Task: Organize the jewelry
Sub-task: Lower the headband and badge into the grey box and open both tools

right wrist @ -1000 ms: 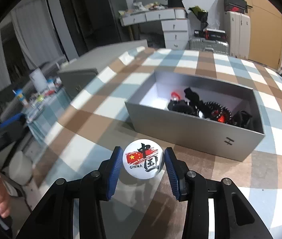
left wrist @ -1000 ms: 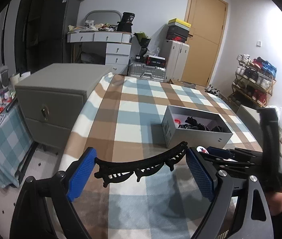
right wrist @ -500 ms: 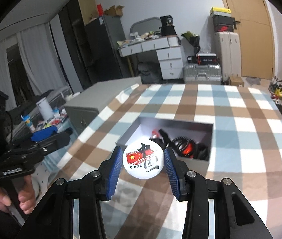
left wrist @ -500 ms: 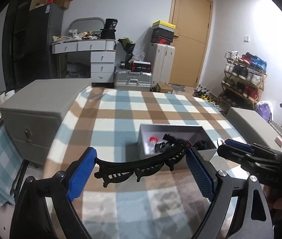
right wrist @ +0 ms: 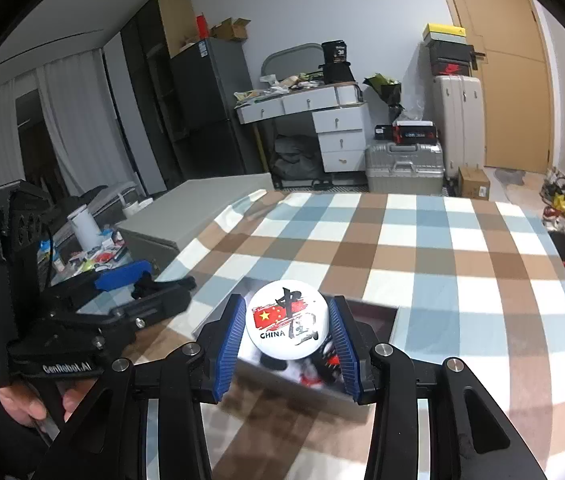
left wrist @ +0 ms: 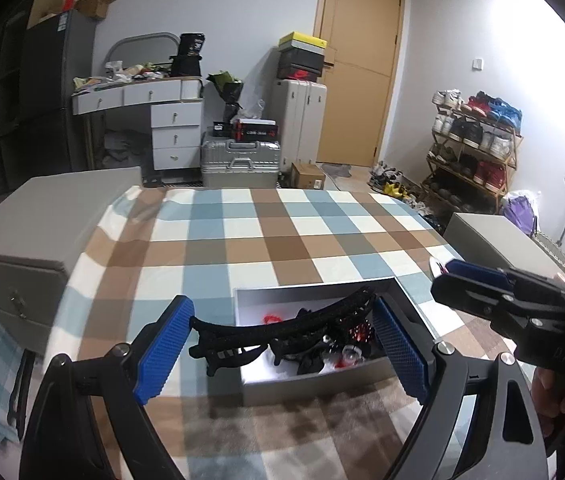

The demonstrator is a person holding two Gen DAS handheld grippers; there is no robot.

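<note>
Left gripper (left wrist: 282,340): clamped on black hair clip (left wrist: 282,330), held above near-left corner of grey box (left wrist: 314,388). Right gripper (right wrist: 288,330): clamped on round white badge (right wrist: 286,320), above same box (right wrist: 374,316). Box holds tangled black and red pieces. Checked cloth (left wrist: 242,236) beyond lies bare. Grey cabinet (left wrist: 42,220) flanks left edge.

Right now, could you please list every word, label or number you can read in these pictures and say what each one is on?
"CHINA", beside large black Chinese characters and a red flag: on the round white badge held in the right gripper.
"GenRobot.AI": on the body of the left gripper, seen from the right wrist view.
"38": on the black box on the desk.
Print on the shoe boxes and fridge sticker: too blurred.
</note>
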